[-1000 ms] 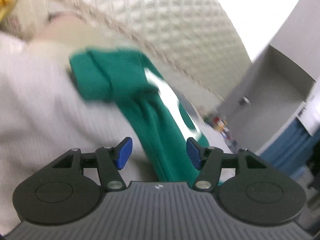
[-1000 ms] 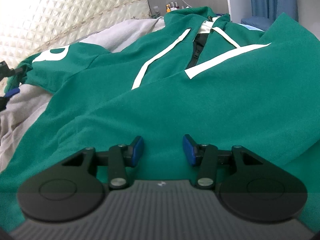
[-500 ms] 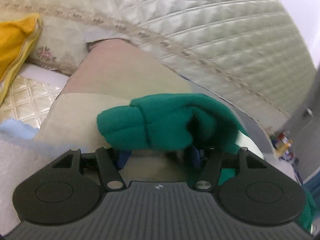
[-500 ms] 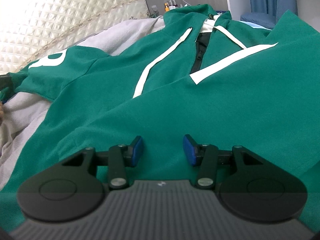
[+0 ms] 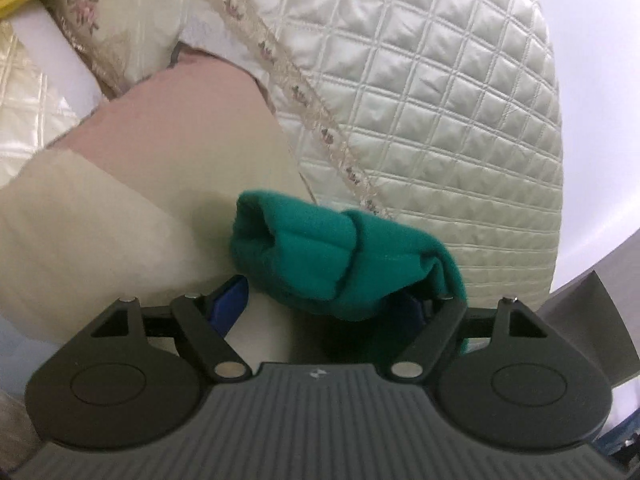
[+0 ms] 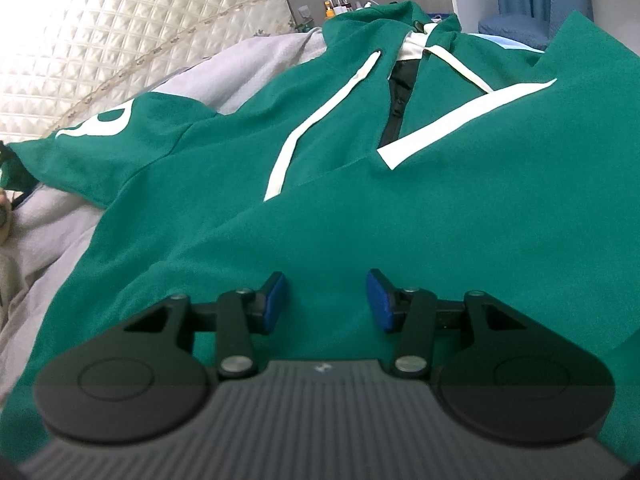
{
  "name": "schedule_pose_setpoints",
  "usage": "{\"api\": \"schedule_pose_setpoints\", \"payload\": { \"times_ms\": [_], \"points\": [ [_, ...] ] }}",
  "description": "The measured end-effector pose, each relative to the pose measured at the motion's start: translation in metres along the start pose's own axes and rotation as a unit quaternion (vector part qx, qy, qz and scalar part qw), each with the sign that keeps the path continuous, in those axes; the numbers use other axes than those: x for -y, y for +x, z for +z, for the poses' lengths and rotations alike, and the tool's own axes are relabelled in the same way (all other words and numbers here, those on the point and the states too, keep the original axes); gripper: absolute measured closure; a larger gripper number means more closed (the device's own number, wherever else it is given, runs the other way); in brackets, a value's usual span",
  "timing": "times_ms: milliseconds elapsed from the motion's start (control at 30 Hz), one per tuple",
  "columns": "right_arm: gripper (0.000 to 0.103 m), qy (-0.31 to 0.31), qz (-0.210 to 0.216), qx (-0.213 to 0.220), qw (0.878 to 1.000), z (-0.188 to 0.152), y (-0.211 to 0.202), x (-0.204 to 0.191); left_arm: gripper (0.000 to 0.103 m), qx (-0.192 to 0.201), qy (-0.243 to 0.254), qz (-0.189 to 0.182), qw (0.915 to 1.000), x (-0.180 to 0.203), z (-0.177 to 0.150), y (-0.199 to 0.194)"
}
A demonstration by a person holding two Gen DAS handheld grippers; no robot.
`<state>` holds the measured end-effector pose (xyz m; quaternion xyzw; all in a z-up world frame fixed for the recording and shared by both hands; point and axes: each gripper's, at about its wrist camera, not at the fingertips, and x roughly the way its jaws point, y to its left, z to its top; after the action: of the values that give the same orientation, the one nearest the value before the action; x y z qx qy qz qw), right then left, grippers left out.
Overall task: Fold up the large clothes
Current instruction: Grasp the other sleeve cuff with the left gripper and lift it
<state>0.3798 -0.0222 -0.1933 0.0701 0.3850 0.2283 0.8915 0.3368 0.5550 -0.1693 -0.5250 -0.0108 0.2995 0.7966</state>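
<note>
The green hoodie (image 6: 360,200) lies spread front-up on the bed's grey sheet (image 6: 248,68), its hood toward the quilted headboard (image 6: 120,32). The right tongs (image 6: 326,300) sit spread over the hoodie's lower body, pinching nothing. The left tongs (image 5: 328,304) are opening, with the hoodie's bunched sleeve cuff (image 5: 320,256) between the pads, beside the headboard
</note>
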Motion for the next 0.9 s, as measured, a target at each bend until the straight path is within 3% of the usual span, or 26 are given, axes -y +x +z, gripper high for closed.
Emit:
{"api": "schedule_pose_setpoints", "payload": {
  "times_ms": [200,333,433,600,700,767,800,833,900],
  "points": [
    [0.054,0.001,0.002,0.000,1.000,0.001,0.000,0.001,0.022,0.000,-0.030,-0.039,0.9988,-0.009,0.009,-0.030],
    [0.056,0.000,0.002,0.000,1.000,-0.001,-0.003,0.002,0.017,0.010,-0.093,-0.075,0.9927,-0.017,0.004,-0.046],
    [0.056,-0.002,0.000,-0.001,1.000,-0.002,-0.006,0.002,0.011,0.009,-0.119,-0.081,0.9896,-0.013,-0.001,-0.046],
    [0.055,-0.009,0.000,-0.003,1.000,-0.002,-0.003,0.000,0.010,-0.003,-0.105,-0.035,0.9939,0.003,-0.004,-0.022],
    [0.054,-0.012,0.000,-0.003,1.000,-0.001,0.002,-0.002,0.012,-0.007,-0.092,0.027,0.9954,0.010,0.001,-0.001],
    [0.054,-0.016,-0.001,-0.002,1.000,0.000,0.005,-0.005,0.021,0.004,-0.073,0.061,0.9954,0.014,0.005,0.006],
    [0.054,-0.017,-0.002,-0.002,1.000,0.001,0.005,-0.006,0.033,0.009,-0.059,0.073,0.9956,0.017,0.007,0.008],
    [0.054,-0.017,-0.002,-0.002,1.000,0.002,0.006,-0.006,0.053,0.015,-0.034,0.090,0.9952,0.023,0.011,0.010],
    [0.054,-0.012,-0.001,-0.002,1.000,0.003,0.006,-0.005,0.060,0.033,0.036,0.119,0.9918,0.039,0.021,0.011]
  ]
}}
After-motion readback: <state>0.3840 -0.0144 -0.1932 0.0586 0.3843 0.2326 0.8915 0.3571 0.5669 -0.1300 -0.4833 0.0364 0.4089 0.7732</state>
